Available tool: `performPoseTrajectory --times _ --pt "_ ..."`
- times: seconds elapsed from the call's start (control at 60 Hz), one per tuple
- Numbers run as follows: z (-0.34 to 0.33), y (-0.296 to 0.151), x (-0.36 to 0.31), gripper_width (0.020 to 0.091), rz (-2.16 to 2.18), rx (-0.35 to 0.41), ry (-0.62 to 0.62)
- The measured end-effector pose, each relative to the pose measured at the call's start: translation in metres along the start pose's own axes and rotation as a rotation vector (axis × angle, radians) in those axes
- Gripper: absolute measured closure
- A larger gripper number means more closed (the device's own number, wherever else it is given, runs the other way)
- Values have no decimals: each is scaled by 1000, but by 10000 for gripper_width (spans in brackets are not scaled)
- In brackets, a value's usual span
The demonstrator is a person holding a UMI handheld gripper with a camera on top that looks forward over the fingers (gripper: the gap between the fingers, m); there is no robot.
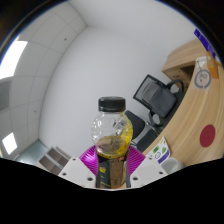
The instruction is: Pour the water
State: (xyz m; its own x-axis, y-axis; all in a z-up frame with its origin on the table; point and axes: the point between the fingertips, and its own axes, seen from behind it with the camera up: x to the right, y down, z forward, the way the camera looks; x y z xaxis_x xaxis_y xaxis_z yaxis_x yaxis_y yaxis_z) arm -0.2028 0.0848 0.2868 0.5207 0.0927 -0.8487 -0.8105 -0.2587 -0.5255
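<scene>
So the bottle (112,135) sits dead centre in the lower middle of the frame, right between the two fingers of the hand-held gripper (111,160). It looks like the purple pads (92,157) are pressed against both sides of its lower body, so I'd call it gripped, not just parked between them. It's clear plastic with a dark cap (111,103) and some yellowish liquid showing in the lower part.

Its long axis runs straight up the frame, cap toward the top and base down at the fingers, so it's pretty much in line with the way the camera looks along the fingers. No sideways lean that I can see.

The background is tilted though: ceiling and wall fill the upper left and centre, an office chair (153,97) sits right of centre, and a wooden table (192,60) edge runs along the upper right. That reads to me like the whole rig is pitched upward or rolled, so the bottle is up in the air rather than standing on anything.

No cup or glass in view, so I can't say where the pour goes. With the cap on, I'd guess nothing comes out yet.
</scene>
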Motion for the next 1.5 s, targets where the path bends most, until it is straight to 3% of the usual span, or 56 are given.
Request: performPoseTrajectory --times 0.133,0.283,0.45,0.617,0.817,0.867,1.05,1.083,1.133,1.183,1.25,1.5 --pt "-17 -67 24 768 -369 59 60" --pt "-35 -108 81 769 -716 72 163" --pt "-39 -98 169 769 -945 12 240" --pt "-35 -77 215 768 -986 -53 281" --pt "-33 -64 265 763 -987 -88 308" --pt "-34 -63 264 764 -985 -68 293" --pt "-35 -62 267 571 -989 -88 303" --pt "-36 -61 270 473 -984 -107 322" --pt "-39 -59 271 240 -968 -136 345" --pt "-47 -59 266 275 -951 -151 359" --pt "-60 -61 255 234 -938 -157 375" --pt "-159 -54 186 248 -924 -187 475"
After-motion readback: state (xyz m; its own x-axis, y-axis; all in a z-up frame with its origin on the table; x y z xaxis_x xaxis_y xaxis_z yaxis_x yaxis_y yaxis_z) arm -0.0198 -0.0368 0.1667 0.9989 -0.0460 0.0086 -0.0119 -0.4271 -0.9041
